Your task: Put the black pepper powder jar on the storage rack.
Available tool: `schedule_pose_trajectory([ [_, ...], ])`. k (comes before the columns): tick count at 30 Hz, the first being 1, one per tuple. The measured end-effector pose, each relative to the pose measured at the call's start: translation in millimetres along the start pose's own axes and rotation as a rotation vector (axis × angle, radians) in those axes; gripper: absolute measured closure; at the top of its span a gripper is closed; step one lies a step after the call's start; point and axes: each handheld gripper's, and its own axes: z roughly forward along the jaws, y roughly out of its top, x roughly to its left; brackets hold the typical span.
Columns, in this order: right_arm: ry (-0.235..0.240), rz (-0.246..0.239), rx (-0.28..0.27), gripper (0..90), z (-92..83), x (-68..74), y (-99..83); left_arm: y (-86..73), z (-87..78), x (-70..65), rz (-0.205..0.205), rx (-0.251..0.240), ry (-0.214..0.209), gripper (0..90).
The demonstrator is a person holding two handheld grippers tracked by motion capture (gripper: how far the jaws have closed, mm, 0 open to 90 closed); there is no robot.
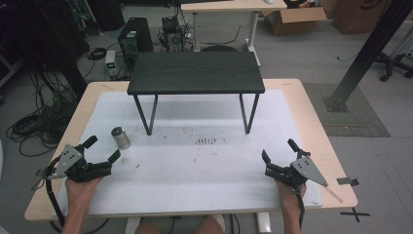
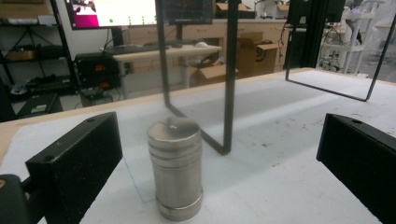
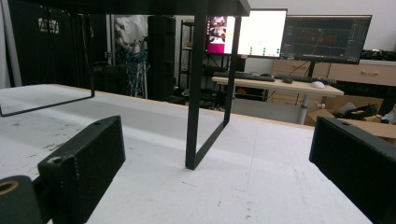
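Note:
A small metal cylinder [image 1: 120, 137] stands upright on the white mat [image 1: 195, 165], near the left leg of a small black table [image 1: 195, 73]. My left gripper [image 1: 103, 148] rests at the near left, open, just short of the cylinder. In the left gripper view the cylinder [image 2: 175, 168] stands ahead between the wide-apart jaws, closer to the left one and touching neither. At the near right my right gripper [image 1: 278, 148] is open with nothing between its jaws; the right gripper view looks at the black table's right leg frame [image 3: 196, 93].
The black table stands on thin metal legs [image 1: 148, 114] across the far half of the mat. Dark smudges [image 1: 205, 141] mark the mat's middle. The wooden tabletop [image 1: 311, 112] borders the mat. Beyond lie cables, a computer tower [image 1: 135, 35] and cardboard boxes on the floor.

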Motion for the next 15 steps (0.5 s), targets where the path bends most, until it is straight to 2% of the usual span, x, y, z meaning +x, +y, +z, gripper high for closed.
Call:
schedule_pose_trajectory([
  [6,-0.001,-0.001,-0.001,3.3,0.0,0.0,0.0,6.6,3.5,6.7,-0.002,0.044,-0.005,0.6],
  [15,-0.002,0.0,-0.001,3.3,-0.1,-0.1,0.0,16.2,15.7,17.8,-0.013,0.146,-0.054,0.8],
])
